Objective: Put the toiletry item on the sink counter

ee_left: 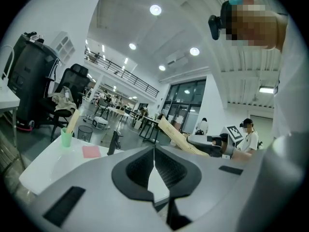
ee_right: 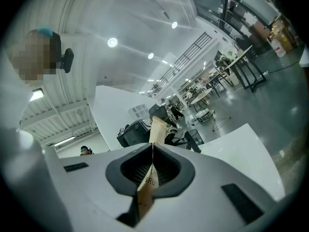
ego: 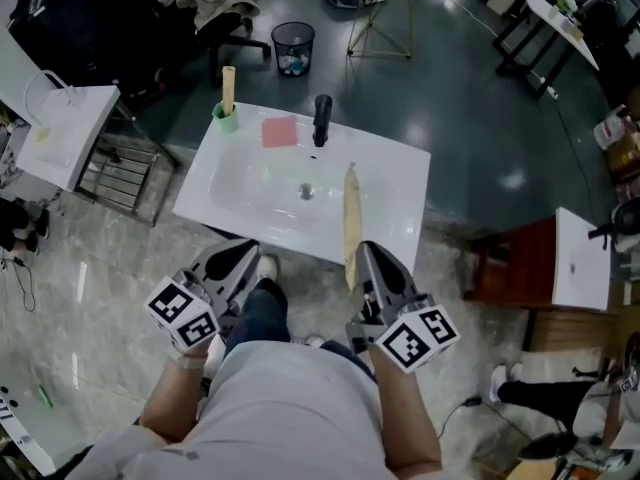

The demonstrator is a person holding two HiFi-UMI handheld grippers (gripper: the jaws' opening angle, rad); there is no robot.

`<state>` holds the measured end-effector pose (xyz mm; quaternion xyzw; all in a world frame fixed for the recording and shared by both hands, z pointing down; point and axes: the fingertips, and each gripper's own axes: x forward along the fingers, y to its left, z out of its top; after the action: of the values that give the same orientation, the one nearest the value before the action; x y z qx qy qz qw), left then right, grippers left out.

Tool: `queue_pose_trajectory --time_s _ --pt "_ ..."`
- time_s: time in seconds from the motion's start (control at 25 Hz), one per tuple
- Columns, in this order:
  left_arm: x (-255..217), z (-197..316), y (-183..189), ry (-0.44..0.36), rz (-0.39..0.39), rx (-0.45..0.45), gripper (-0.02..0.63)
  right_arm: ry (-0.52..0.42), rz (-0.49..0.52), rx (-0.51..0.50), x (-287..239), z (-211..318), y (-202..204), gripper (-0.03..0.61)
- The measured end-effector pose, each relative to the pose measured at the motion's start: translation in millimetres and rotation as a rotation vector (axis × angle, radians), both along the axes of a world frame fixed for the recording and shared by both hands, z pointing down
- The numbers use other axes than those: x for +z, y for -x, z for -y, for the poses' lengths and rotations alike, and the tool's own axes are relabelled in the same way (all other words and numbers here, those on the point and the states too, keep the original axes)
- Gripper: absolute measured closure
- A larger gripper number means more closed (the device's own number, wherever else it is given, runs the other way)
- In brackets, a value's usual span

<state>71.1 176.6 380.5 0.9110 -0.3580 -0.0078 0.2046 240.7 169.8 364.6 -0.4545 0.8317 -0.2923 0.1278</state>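
A long, flat beige toothbrush package [ego: 351, 218] stands nearly upright over the front right of the white sink [ego: 400, 183]. My right gripper [ego: 360, 256] is shut on its lower part. In the right gripper view the package [ee_right: 157, 128] sticks out past the closed jaws of that gripper [ee_right: 152, 152]. My left gripper [ego: 247, 251] hangs before the sink's front edge, shut with nothing in it; its jaws [ee_left: 154, 154] meet in the left gripper view, where the package [ee_left: 176, 137] shows at the right.
On the sink's back ledge stand a green cup [ego: 226, 118] holding a beige box, a pink pad [ego: 279, 131] and a black faucet [ego: 321, 118]. A mesh bin [ego: 293, 46] stands behind, a white table [ego: 62, 133] at left, a brown cabinet [ego: 520, 263] at right.
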Motion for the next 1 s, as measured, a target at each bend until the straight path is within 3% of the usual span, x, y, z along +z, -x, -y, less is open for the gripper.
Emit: queue_pose_trajectory --time_s 0.56,1.0 --pt "30.8 164.2 44.8 0.049 0.007 0.095 0.595 0.068 -0.015 0.06 28.6 151.8 56.5 0.557" --pt "19.0 266.0 95.1 0.076 0.016 0.169 0.595 0.102 -0.027 0.108 19.0 251.8 114.1 0.557"
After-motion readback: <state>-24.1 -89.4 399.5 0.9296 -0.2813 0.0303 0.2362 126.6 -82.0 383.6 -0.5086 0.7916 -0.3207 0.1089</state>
